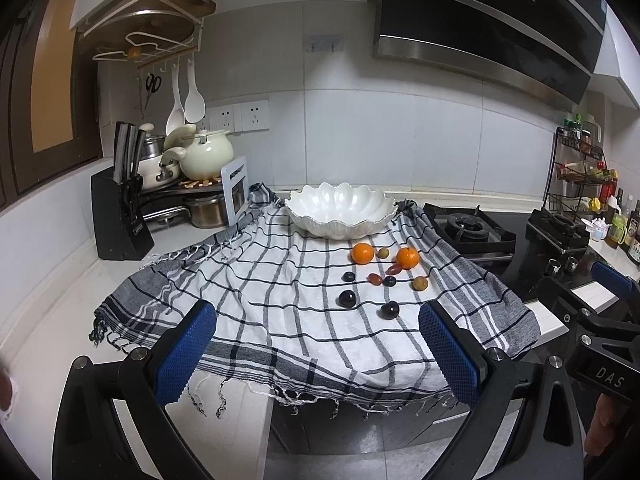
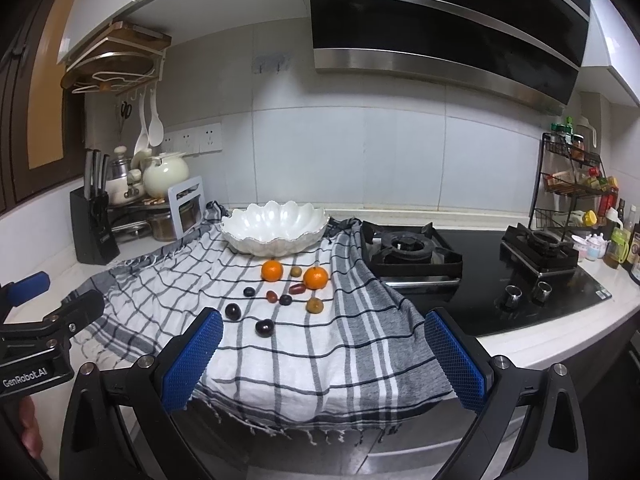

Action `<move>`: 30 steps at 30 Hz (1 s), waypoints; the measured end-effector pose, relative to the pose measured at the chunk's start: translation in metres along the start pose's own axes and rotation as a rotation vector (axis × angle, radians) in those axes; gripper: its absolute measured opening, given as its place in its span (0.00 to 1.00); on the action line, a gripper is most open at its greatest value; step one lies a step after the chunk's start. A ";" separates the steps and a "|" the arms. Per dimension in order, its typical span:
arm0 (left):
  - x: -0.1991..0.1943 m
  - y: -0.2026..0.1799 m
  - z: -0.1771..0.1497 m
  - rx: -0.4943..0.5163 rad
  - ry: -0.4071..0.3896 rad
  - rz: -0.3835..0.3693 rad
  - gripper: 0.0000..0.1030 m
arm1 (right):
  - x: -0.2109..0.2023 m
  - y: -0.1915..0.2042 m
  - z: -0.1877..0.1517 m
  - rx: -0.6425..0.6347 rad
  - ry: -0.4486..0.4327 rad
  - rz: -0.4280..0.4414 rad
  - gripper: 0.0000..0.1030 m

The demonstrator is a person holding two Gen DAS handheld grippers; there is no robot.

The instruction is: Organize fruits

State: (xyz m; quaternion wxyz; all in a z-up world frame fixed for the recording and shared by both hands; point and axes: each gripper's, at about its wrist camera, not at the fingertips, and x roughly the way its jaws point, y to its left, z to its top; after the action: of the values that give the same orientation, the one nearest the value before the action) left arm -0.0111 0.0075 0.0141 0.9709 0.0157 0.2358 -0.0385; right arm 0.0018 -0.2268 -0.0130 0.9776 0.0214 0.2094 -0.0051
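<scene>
A white scalloped bowl [image 1: 342, 210] [image 2: 276, 226] stands empty at the back of a checked cloth [image 1: 280, 300] [image 2: 304, 344]. In front of it lie two oranges [image 1: 362, 253] [image 2: 272, 271], several dark plums [image 1: 347, 298] [image 2: 264, 327], small red tomatoes [image 1: 375, 279] and brownish round fruits [image 1: 420, 283] [image 2: 315, 305]. My left gripper [image 1: 318, 354] is open and empty, held before the counter's front edge. My right gripper [image 2: 322, 356] is open and empty, also short of the cloth's near edge. The right gripper shows at the right of the left wrist view [image 1: 592, 320].
A black knife block [image 1: 120, 216] and stacked pots [image 1: 188, 160] stand at the back left. A gas hob [image 2: 460, 256] lies right of the cloth, with a spice rack [image 2: 576, 188] and bottles beyond. A range hood [image 2: 440, 20] hangs above.
</scene>
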 end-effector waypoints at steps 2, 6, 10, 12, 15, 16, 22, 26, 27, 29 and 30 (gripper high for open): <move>-0.001 0.000 0.001 -0.002 -0.004 -0.002 1.00 | 0.000 0.000 0.000 0.001 -0.004 0.001 0.99; -0.002 0.001 0.002 -0.001 -0.009 -0.005 1.00 | -0.002 0.000 0.000 0.002 -0.014 -0.001 0.99; -0.004 0.001 0.003 -0.001 -0.016 -0.006 1.00 | -0.003 0.000 0.001 0.002 -0.022 0.000 0.99; -0.004 0.001 0.003 -0.001 -0.017 -0.010 1.00 | -0.003 0.000 0.001 0.001 -0.026 -0.002 0.99; -0.005 0.001 0.003 0.001 -0.019 -0.012 1.00 | -0.003 0.000 0.001 0.001 -0.025 0.000 0.99; -0.005 0.001 0.004 0.002 -0.019 -0.012 1.00 | -0.003 0.000 0.001 0.002 -0.025 -0.002 0.99; -0.006 0.000 0.004 0.003 -0.022 -0.017 1.00 | -0.007 0.002 0.002 -0.004 -0.037 -0.006 0.99; -0.007 0.002 0.007 0.003 -0.027 -0.018 1.00 | -0.006 0.001 0.002 -0.005 -0.039 -0.005 0.99; -0.007 0.002 0.007 0.004 -0.028 -0.019 1.00 | -0.007 0.001 0.003 -0.005 -0.040 -0.004 0.99; -0.007 0.002 0.008 0.004 -0.028 -0.020 1.00 | -0.007 0.001 0.003 -0.006 -0.041 -0.004 0.99; -0.007 0.002 0.008 0.003 -0.029 -0.019 1.00 | -0.007 0.001 0.003 -0.005 -0.042 -0.003 0.99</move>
State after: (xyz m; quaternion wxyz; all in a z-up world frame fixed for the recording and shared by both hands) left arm -0.0134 0.0097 0.0246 0.9737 0.0147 0.2220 -0.0482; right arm -0.0033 -0.2258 -0.0077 0.9818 0.0185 0.1888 -0.0066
